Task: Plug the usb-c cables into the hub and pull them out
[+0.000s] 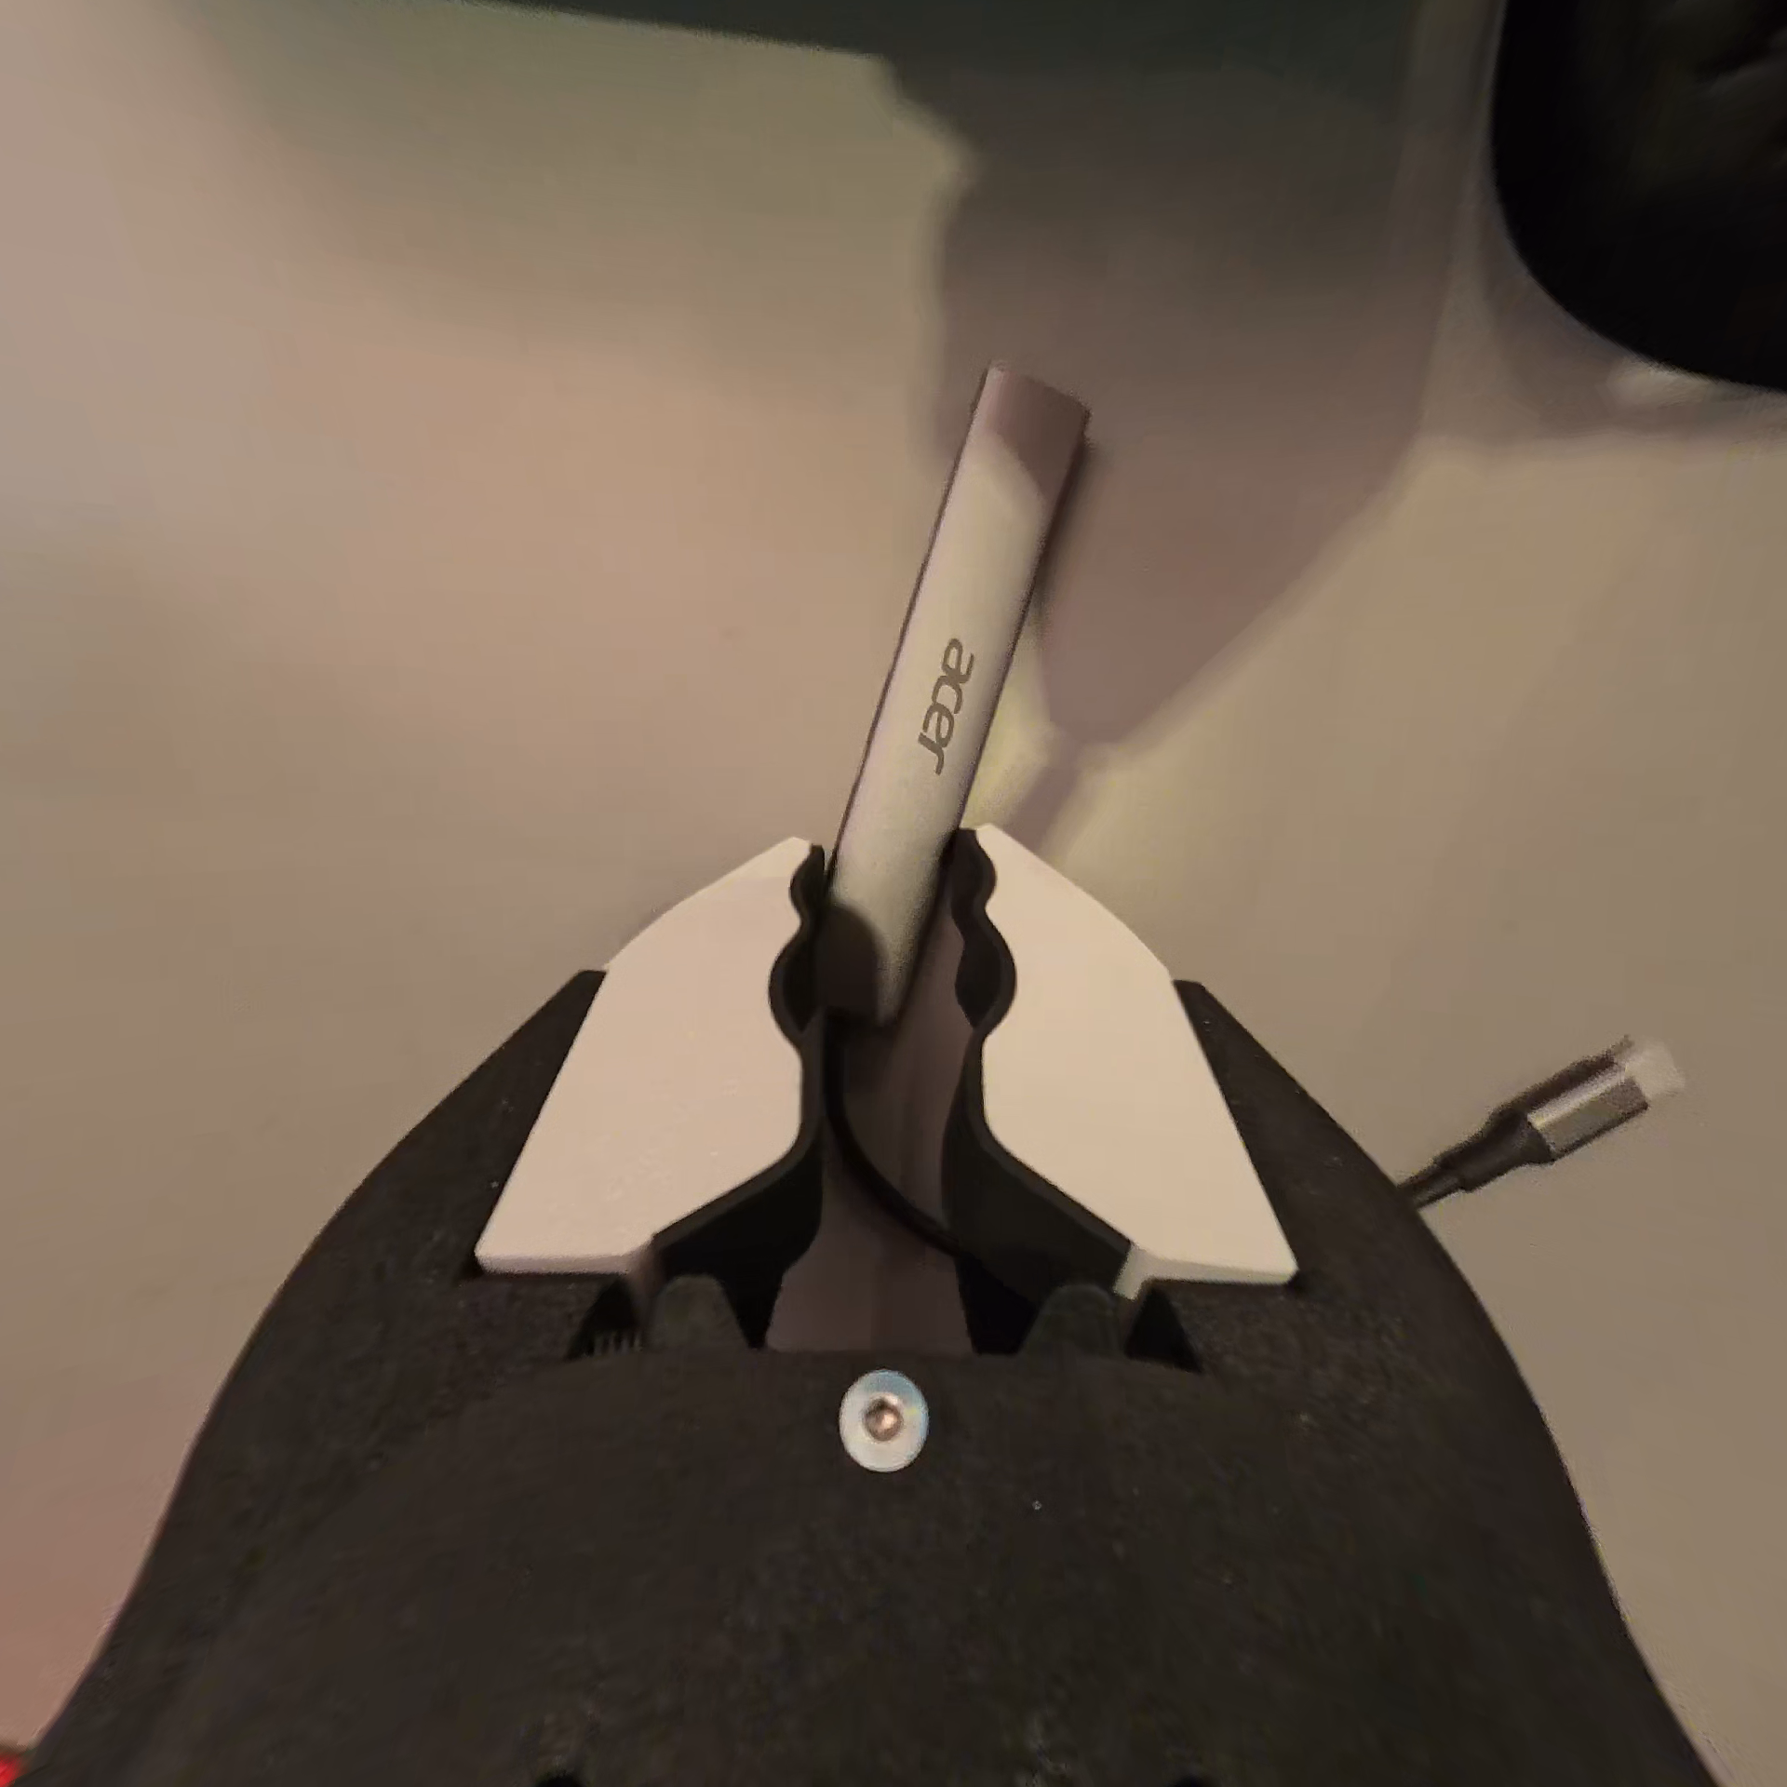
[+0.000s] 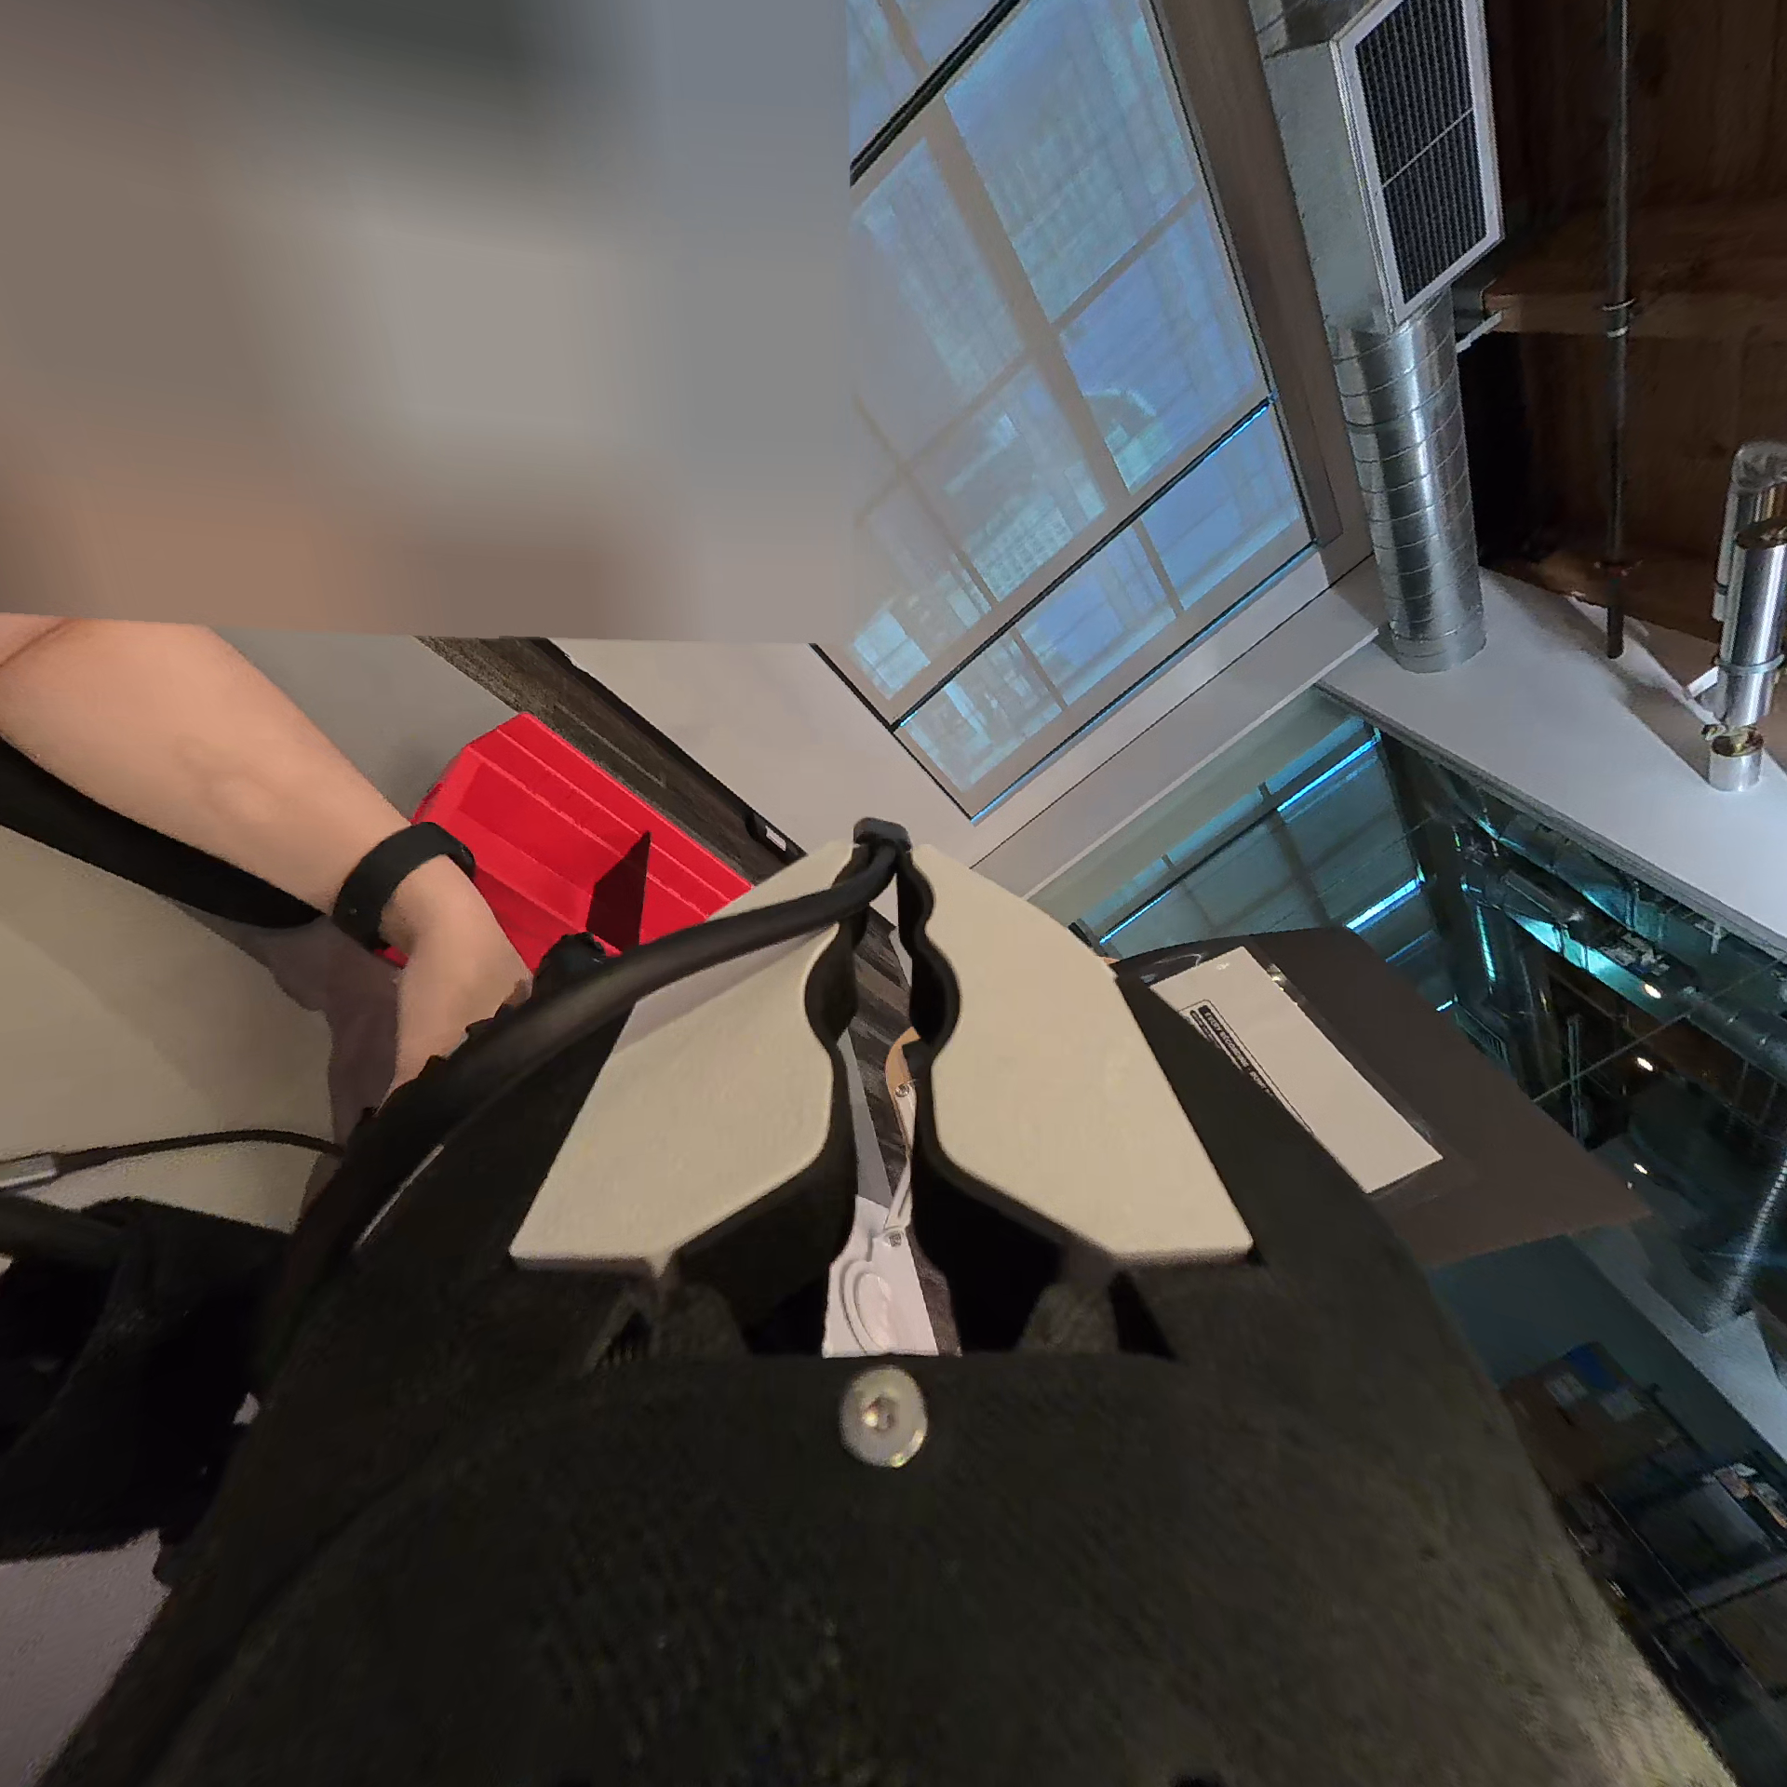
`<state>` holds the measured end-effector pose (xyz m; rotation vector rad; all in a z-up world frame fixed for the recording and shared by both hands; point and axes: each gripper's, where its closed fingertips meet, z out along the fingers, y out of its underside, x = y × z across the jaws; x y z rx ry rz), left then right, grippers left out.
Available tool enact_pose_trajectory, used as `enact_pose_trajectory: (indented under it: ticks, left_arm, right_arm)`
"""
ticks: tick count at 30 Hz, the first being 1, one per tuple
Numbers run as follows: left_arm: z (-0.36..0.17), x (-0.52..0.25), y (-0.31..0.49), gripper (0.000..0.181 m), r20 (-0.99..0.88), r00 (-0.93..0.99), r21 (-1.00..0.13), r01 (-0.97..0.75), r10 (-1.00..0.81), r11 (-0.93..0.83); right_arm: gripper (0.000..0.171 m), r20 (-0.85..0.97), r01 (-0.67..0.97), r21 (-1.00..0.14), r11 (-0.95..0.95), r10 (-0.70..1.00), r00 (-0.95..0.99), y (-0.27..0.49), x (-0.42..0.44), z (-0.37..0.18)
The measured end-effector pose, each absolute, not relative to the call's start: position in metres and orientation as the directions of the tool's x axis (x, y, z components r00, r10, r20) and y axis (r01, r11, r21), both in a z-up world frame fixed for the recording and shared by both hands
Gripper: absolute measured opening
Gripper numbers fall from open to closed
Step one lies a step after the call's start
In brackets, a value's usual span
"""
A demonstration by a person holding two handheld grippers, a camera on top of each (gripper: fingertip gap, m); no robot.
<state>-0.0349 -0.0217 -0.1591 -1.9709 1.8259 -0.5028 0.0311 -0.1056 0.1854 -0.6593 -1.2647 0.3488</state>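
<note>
In the left wrist view my left gripper (image 1: 890, 856) is shut on the near end of a silver USB hub (image 1: 977, 619), held above the beige table (image 1: 387, 580) and pointing away. The hub's thin black lead (image 1: 875, 1175) curls between the fingers. A braided cable with a silver plug and white cap (image 1: 1586, 1102) lies at the right. In the right wrist view my right gripper (image 2: 885, 851) is shut on the end of a thick black cable (image 2: 677, 952) that trails down to the left; its plug is hidden between the tips. The hub is out of that view.
A dark rounded object (image 1: 1644, 193) sits at the table's far right. In the right wrist view, a person's forearm with a black wristband (image 2: 401, 894) lies in front of a red bin (image 2: 571, 841). A thin cable with a silver plug (image 2: 145, 1156) lies at left. A black box with a white label (image 2: 1305, 1064) stands at right. My right fingertips sit around 35 cm from my left ones.
</note>
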Motion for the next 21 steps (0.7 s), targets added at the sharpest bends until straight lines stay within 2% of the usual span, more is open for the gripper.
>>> enact_pose_trajectory:
  ticks: [4, 9, 12, 17, 21]
  left_arm:
    - [-0.153, -0.043, -0.014, 0.023, -0.089, 0.126, -0.439, -0.896, -0.988, -0.075]
    - [-0.079, -0.045, 0.018, 0.023, -0.534, 0.175, -0.512, -0.846, -0.827, 0.151]
    - [-0.028, -0.051, 0.023, 0.022, -0.690, 0.230, -0.527, -0.810, -0.687, 0.258]
    - [0.041, -0.075, 0.024, 0.022, -0.911, 0.266, -0.380, -0.836, -0.315, 0.395]
    - [0.075, -0.087, 0.016, 0.022, -0.962, 0.258, -0.271, -0.867, -0.090, 0.417]
  right_arm:
    - [0.006, 0.757, 0.120, -0.634, 0.764, 0.582, 0.296, -0.102, 0.033, 0.185]
    - [0.006, 0.731, 0.120, -0.655, 0.746, 0.585, 0.352, -0.095, 0.044, 0.190]
    - [0.006, 0.677, 0.096, -0.697, 0.710, 0.609, 0.413, -0.086, 0.050, 0.198]
    - [0.006, 0.608, 0.139, -0.771, 0.621, 0.653, 0.452, -0.061, 0.043, 0.192]
    - [0.006, 0.504, 0.164, -0.859, 0.485, 0.746, 0.435, -0.044, 0.018, 0.180]
